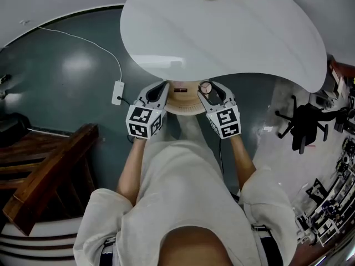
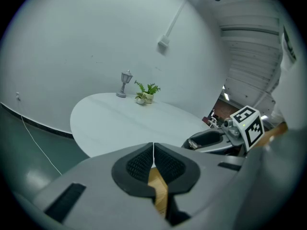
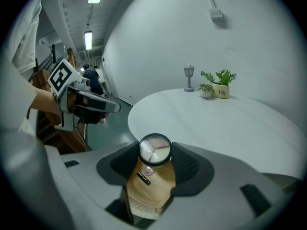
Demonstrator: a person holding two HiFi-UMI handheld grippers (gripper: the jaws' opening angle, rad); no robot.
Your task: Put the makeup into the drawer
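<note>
**Ana:** What is in the right gripper (image 3: 155, 153)?

**Ben:** A round makeup compact (image 3: 155, 148) with a clear lid. The two fingers (image 3: 188, 165) press on it from both sides, so it sits tight between them.

**Ana:** And the left gripper (image 2: 153, 160)?

**Ben:** Its fingers (image 2: 138, 165) are closed, pad against pad. Nothing is in them.

**Ana:** So where is the compact?

**Ben:** Up in the grip, by the right end of the open drawer (image 1: 183, 105). It does not lie in the drawer.

**Ana:** What is the drawer like?

**Ben:** It is light wood with a round front. It sticks out from under the edge of the white worktop (image 1: 233, 32). A small pink thing (image 3: 148, 171) and a short dark stick (image 3: 143, 178) lie in it.

**Ana:** How do the two grippers stand?

**Ben:** Side by side at the worktop's edge, one at each end of the drawer, both tipped down.

**Ana:** Is anything on the worktop?

**Ben:** At the far side there is a little lamp (image 3: 189, 78) and a plant pot (image 3: 219, 89). They stand close together, well apart from the grippers.

**Ana:** And lower down?

**Ben:** The floor (image 1: 66, 65) is dark green. A white cable (image 1: 83, 40) runs across it to a white plug box (image 1: 117, 92). Brown wooden furniture (image 1: 50, 165) stands on the left.
</note>
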